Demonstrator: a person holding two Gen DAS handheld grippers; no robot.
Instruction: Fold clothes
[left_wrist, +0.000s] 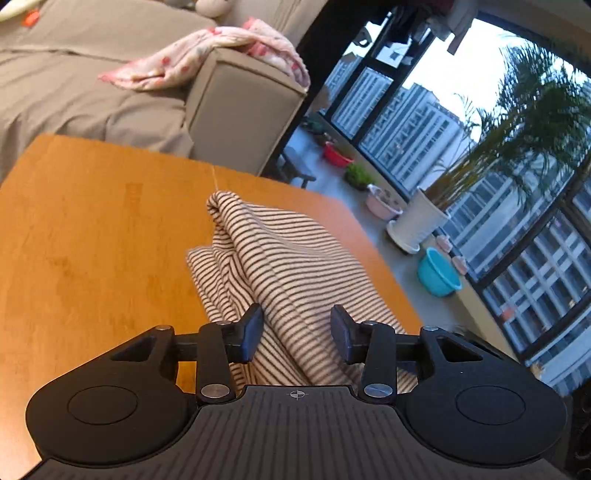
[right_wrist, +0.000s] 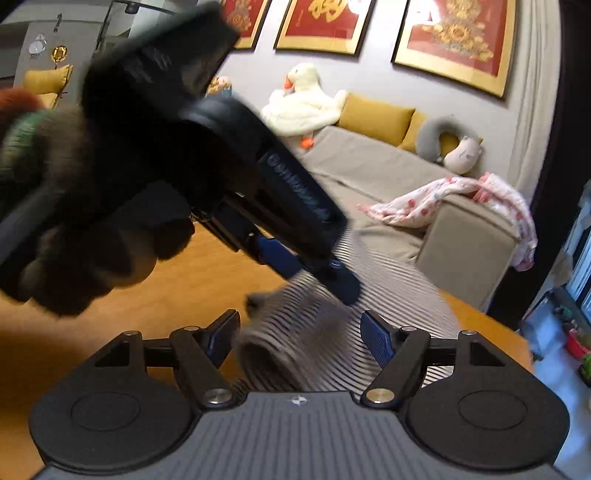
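Striped garment bunched on an orange wooden counter.

The striped garment (left_wrist: 291, 266) is cream with thin dark horizontal stripes, in a soft knit. It lies crumpled in loose folds on the counter (left_wrist: 92, 240), toward its right edge, with one rounded fold raised at the far end. In the right wrist view, the garment (right_wrist: 388, 295) appears blurred, and a rolled, tube-like opening faces the camera near the bottom of the heap.

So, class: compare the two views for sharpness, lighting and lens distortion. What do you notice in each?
Left wrist view: mostly sharp, daylit from the windows; striped cloth crisp; fisheye bends the table edge and window frames. Right wrist view: dimmer and warmer; cloth streaked by motion blur; the hand and left tool loom dark and soft up close.
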